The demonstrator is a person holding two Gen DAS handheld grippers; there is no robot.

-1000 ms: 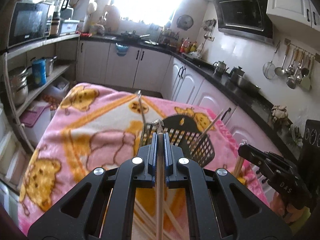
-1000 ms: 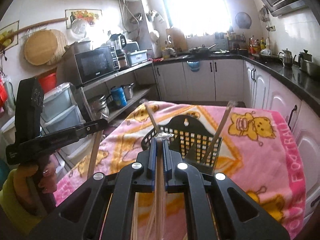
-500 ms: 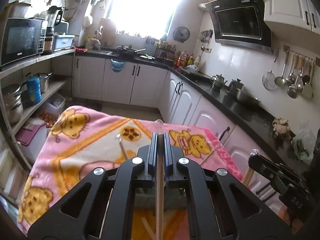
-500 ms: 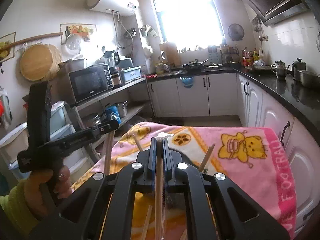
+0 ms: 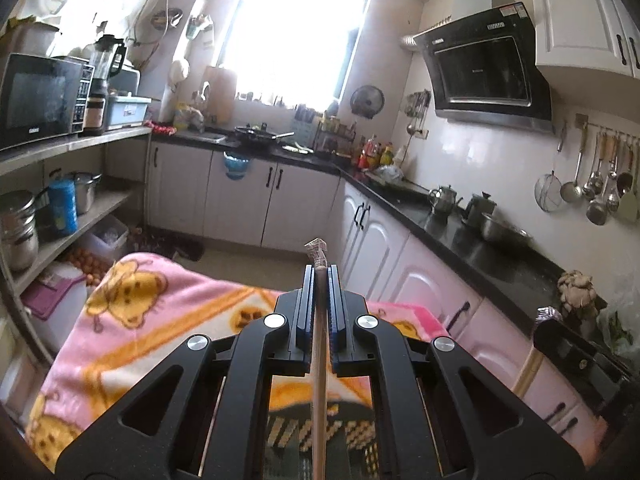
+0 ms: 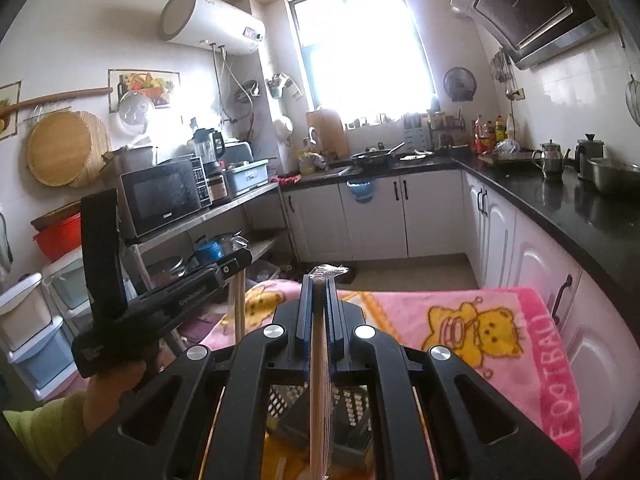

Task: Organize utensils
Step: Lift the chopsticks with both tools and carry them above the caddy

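Left gripper (image 5: 320,276) fingers clamped on chopstick (image 5: 319,360); right gripper (image 6: 319,280) likewise (several chopsticks (image 6: 318,380))

Daylight is pouring through the window (image 5: 296,36), blowing it out to white in both views and washing haze over the nearby walls. The fisheye lenses are bending the cabinets (image 6: 532,264) and darkening the corners. The pink blanket (image 5: 160,320) is smearing slightly with motion blur.

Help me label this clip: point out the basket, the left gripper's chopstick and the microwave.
basket (image 6: 352,404), right wrist view, its mesh wall between the fingers.
chopstick (image 5: 319,360), left wrist view, its shaft between the pads.
microwave (image 6: 166,196), right wrist view, its dark door.
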